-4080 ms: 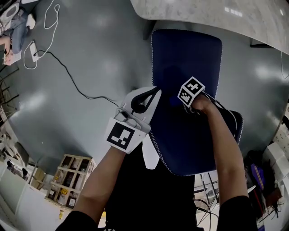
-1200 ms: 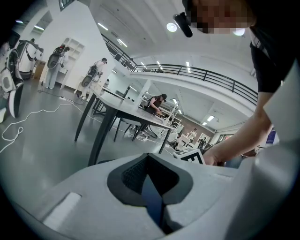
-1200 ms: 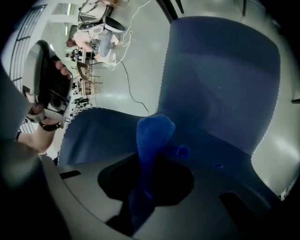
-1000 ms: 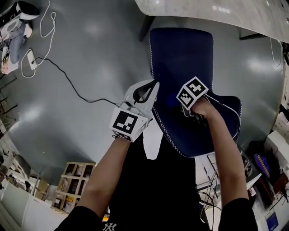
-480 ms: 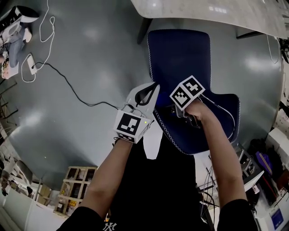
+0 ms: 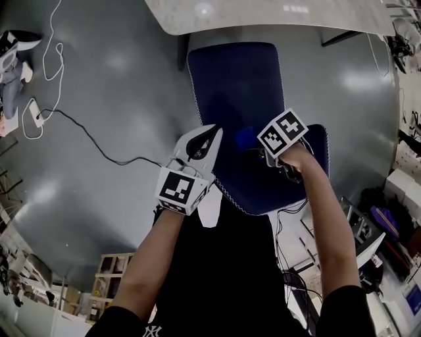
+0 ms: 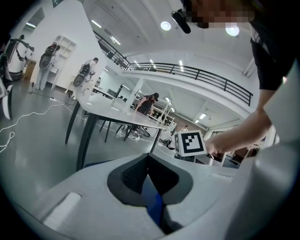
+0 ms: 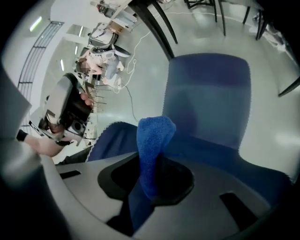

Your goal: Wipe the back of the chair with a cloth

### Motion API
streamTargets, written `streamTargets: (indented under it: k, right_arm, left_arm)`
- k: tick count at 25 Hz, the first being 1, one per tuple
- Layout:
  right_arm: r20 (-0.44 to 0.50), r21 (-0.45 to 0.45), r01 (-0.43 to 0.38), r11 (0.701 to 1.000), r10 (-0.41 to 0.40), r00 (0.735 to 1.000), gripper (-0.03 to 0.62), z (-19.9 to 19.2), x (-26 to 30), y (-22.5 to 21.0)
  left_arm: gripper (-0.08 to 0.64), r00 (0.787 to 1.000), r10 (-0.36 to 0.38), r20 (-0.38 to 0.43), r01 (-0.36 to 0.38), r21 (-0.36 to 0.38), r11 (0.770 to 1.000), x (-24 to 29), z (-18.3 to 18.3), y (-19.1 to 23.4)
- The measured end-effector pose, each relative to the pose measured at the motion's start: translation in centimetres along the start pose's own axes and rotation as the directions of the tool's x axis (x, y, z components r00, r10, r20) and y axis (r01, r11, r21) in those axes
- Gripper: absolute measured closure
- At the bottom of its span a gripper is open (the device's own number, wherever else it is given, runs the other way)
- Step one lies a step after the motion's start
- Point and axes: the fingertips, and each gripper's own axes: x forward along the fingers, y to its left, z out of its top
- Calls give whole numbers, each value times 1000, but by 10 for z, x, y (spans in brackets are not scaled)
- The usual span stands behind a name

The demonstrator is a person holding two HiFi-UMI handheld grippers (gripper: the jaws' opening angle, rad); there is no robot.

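Note:
A dark blue chair stands below me, its seat toward the table and its back nearest me. My left gripper sits at the back's left stitched edge; in the left gripper view its jaws meet on a strip of blue, the back's edge. My right gripper is over the top of the back, shut on a bright blue cloth that sticks up between its jaws. That cloth shows just left of the right marker cube.
A pale marble-topped table stands just beyond the chair. Cables trail over the grey floor at left. A wooden shelf unit is at lower left; bags and boxes crowd the right. People stand far off in the hall.
My right gripper with the cloth has shifted to the right along the chair's back, away from the left gripper. The left gripper keeps its place on the back's edge.

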Motion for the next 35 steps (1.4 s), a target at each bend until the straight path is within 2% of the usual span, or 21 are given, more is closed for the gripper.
streamTargets:
  k: [2, 4, 7, 9, 12, 14, 17, 19, 20, 23, 28, 35]
  right_arm:
    - [-27, -8, 101, 995, -101, 995, 509, -20, -24, -25]
    - [-51, -19, 205, 979, -206, 977, 509, -38, -51, -50]
    - [-104, -44, 370, 928, -372, 922, 509, -60, -87, -90]
    - [-135, -43, 444, 895, -446, 885, 509, -68, -99, -113]
    - [-173, -62, 531, 845, -534, 828, 508, -68, -96, -139]
    - [-242, -127, 573, 810, -585, 774, 508, -72, -85, -150]
    - [-375, -225, 570, 791, -610, 698, 508, -90, -68, -150]
    - [-406, -246, 571, 783, -618, 673, 508, -96, -66, -145]
    - [-408, -243, 566, 788, -612, 677, 508, -97, -64, -142]
    - [-398, -212, 529, 821, -567, 721, 508, -97, -56, -125]
    - [-351, -144, 416, 898, -439, 827, 508, -86, -28, -79]
    - [-246, -60, 206, 977, -214, 945, 508, -57, 8, -4]
  left_arm:
    - [552, 1000, -23, -9, 23, 10, 1000, 6, 5, -11]
    - [552, 999, -43, -16, 43, 24, 999, 11, 9, -20]
    - [552, 998, -61, -21, 62, 37, 997, 17, 14, -28]
    - [552, 997, -70, -31, 71, 35, 997, 19, 12, -30]
    - [552, 996, -77, -52, 79, 30, 996, 23, 4, -29]
    - [552, 996, -73, -60, 75, 26, 997, 24, -2, -26]
    - [552, 996, -63, -66, 65, 22, 998, 22, -5, -22]
    - [552, 996, -54, -67, 55, 19, 998, 20, -6, -20]
    - [552, 997, -48, -67, 49, 15, 999, 18, -7, -19]
    - [552, 997, -34, -68, 35, 8, 999, 11, -6, -17]
    - [552, 996, -27, -82, 28, 16, 999, -1, -8, -17]
    - [552, 996, -12, -83, 13, 14, 1000, -11, -4, -18]
